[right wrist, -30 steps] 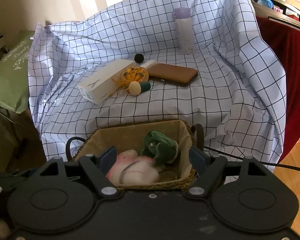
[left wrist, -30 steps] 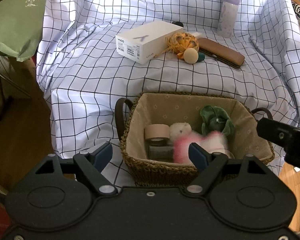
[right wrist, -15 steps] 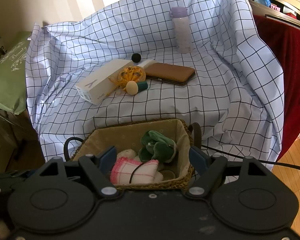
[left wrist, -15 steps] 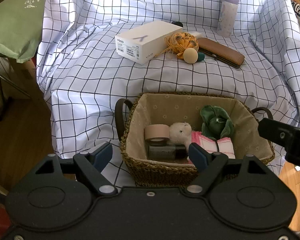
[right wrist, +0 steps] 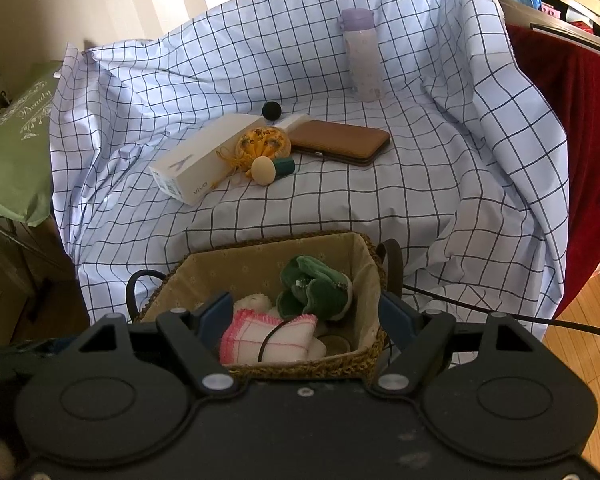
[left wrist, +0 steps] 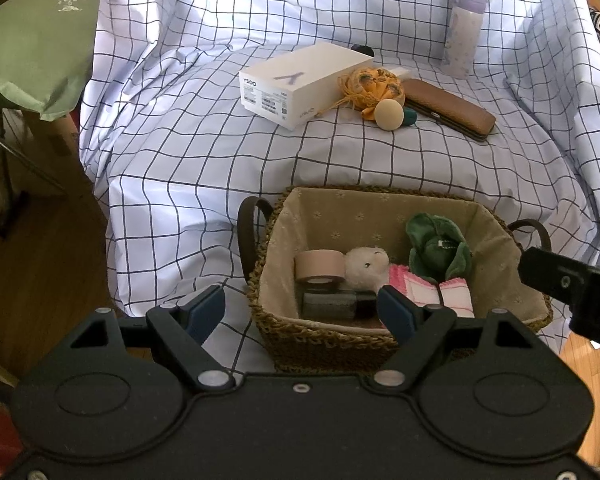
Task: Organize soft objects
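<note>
A woven basket (left wrist: 268,280) with a beige lining sits at the front of the checked cloth. In it lie a green plush (left wrist: 438,250), a small white plush (left wrist: 366,266), a pink-edged white cloth (left wrist: 436,294) and a roll of tape (left wrist: 320,266). My left gripper (left wrist: 302,310) hovers open just before the basket's near-left corner, holding nothing. My right gripper (right wrist: 306,314) is open above the basket's near rim (right wrist: 300,368), over the pink-edged cloth (right wrist: 268,336) and green plush (right wrist: 314,288). An orange fabric pouch (left wrist: 374,84) lies farther back on the cloth.
Near the pouch lie a white box (left wrist: 300,80), a beige ball with a teal piece (left wrist: 390,115) and a brown case (left wrist: 448,108). A lilac bottle (left wrist: 462,36) stands at the back. A green cushion (left wrist: 28,40) is left; wooden floor shows on both sides.
The pink-edged cloth, blurred in motion a second ago, has come to rest in the basket beside the white plush. Neither gripper has moved.
</note>
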`<state>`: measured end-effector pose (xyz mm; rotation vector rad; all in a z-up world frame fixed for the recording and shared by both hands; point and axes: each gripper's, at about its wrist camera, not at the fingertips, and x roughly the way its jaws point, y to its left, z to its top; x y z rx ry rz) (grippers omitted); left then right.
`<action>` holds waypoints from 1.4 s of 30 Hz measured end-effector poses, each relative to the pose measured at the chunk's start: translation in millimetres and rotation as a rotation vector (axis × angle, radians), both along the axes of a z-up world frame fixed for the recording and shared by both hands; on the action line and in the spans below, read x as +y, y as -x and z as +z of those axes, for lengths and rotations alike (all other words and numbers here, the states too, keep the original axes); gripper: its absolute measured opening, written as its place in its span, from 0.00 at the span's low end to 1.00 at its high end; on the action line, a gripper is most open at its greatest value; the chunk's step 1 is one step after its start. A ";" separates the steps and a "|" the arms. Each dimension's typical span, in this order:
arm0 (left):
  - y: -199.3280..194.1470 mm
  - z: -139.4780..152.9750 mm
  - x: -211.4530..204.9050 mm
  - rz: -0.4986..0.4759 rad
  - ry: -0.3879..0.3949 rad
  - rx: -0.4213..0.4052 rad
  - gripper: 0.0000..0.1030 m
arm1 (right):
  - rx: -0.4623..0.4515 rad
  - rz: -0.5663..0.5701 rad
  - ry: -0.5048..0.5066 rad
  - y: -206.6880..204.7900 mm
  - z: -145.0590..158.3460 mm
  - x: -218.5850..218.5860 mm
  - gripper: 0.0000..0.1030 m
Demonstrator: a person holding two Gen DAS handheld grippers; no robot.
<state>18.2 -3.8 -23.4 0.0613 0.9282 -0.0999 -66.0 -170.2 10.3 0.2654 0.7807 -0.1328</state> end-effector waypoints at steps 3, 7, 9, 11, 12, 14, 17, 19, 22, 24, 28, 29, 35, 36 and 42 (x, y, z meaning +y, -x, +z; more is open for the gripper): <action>0.4 0.4 -0.4 0.001 -0.003 -0.004 0.77 | 0.000 -0.002 0.000 0.1 0.2 0.4 0.78; 1.0 1.1 -0.4 0.002 -0.006 -0.010 0.77 | 0.001 -0.002 0.000 0.0 0.3 0.1 0.78; 1.2 1.4 -0.1 0.006 -0.008 -0.012 0.77 | 0.003 -0.004 -0.001 0.0 -0.1 0.7 0.78; 1.2 1.6 0.6 0.008 -0.007 -0.013 0.78 | 0.005 -0.005 -0.001 0.1 -0.9 1.1 0.78; 1.3 1.5 0.7 0.008 -0.008 -0.013 0.85 | 0.007 -0.004 -0.001 -0.1 -1.6 1.3 0.78; 2.2 2.2 0.1 0.009 -0.011 -0.024 0.91 | 0.011 -0.004 -0.003 -0.7 -3.0 1.0 0.78; 2.5 3.6 -1.6 0.007 -0.020 -0.035 0.91 | 0.021 -0.007 -0.008 -1.9 -6.6 -1.1 0.78; 1.3 3.1 -2.8 0.008 -0.028 -0.035 0.91 | 0.028 -0.012 -0.010 -3.5 -8.6 -2.6 0.79; -3.8 0.9 -3.9 0.009 -0.032 -0.018 0.91 | 0.041 -0.022 -0.012 -6.2 -11.7 -6.3 0.79; -7.0 0.0 -4.0 0.009 -0.029 -0.007 0.91 | 0.051 -0.027 -0.014 -9.3 -13.3 -8.3 0.79; -13.3 0.7 -5.9 0.004 -0.032 0.004 0.92 | 0.073 -0.036 -0.010 -17.9 -15.7 -11.5 0.79; -15.3 1.6 -6.4 0.001 -0.031 0.006 0.92 | 0.078 -0.037 -0.006 -21.0 -15.7 -12.3 0.79; -32.9 4.3 -8.3 -0.014 -0.025 0.028 0.92 | 0.088 -0.042 0.021 -43.2 -9.1 -20.2 0.81; -37.8 4.7 -8.3 -0.016 -0.025 0.032 0.92 | 0.088 -0.043 0.027 -48.7 -7.4 -21.8 0.82; -70.9 9.0 -7.2 -0.009 -0.026 0.040 0.92 | 0.084 -0.039 0.068 -86.7 1.4 -30.2 0.83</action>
